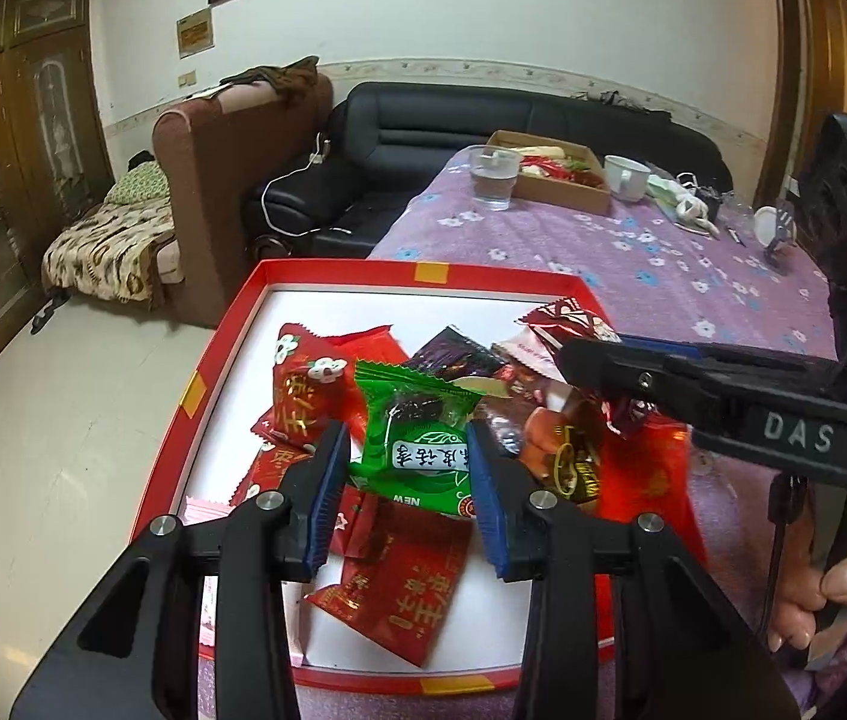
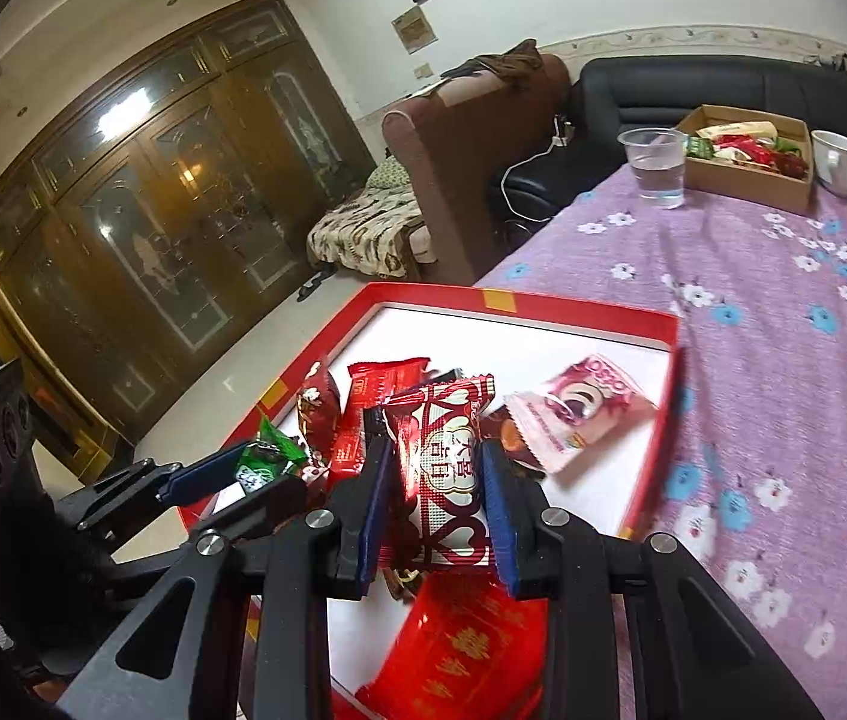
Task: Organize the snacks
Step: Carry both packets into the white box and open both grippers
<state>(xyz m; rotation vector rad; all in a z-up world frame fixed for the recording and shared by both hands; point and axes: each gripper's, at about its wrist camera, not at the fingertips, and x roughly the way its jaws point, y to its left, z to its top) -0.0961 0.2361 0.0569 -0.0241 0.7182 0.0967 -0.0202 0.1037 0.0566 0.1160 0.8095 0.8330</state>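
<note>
The left gripper (image 1: 410,474) is clenched on a green snack packet (image 1: 417,450), its blue pads pressing the packet's two side edges, above the near middle of the red-rimmed tray (image 1: 357,273). The right gripper (image 2: 436,510) is clamped on a red-and-white heart-print packet (image 2: 444,480), held over the right part of the same tray. Both packets hang clear of the heap rather than lying in it, as far as the views show.

The grip on each is on thin, slick foil. A judgement: either wrapper could slide out between the pads if swung quickly, and would drop back among the loose red packets (image 1: 393,600), undoing the sort. The two grippers are also close together over the tray, the right one's fingers reaching just beside the green packet, so a careless crossing could knock one packet from the other's hold. The tray sits at the near left corner of the purple floral tablecloth (image 2: 783,312), its left rim near the table edge; a push against it could shift it toward the floor. A plastic cup of water (image 2: 654,165) stands far off by the brown cardboard box (image 2: 747,180), which also holds snacks, and is a spill risk if packets are carried there.

The green packet's long axis runs near to far, its printed characters upside down in the left view. The heart-print packet likewise stands lengthwise along its gripper's fingers, one serrated end pointing far.
</note>
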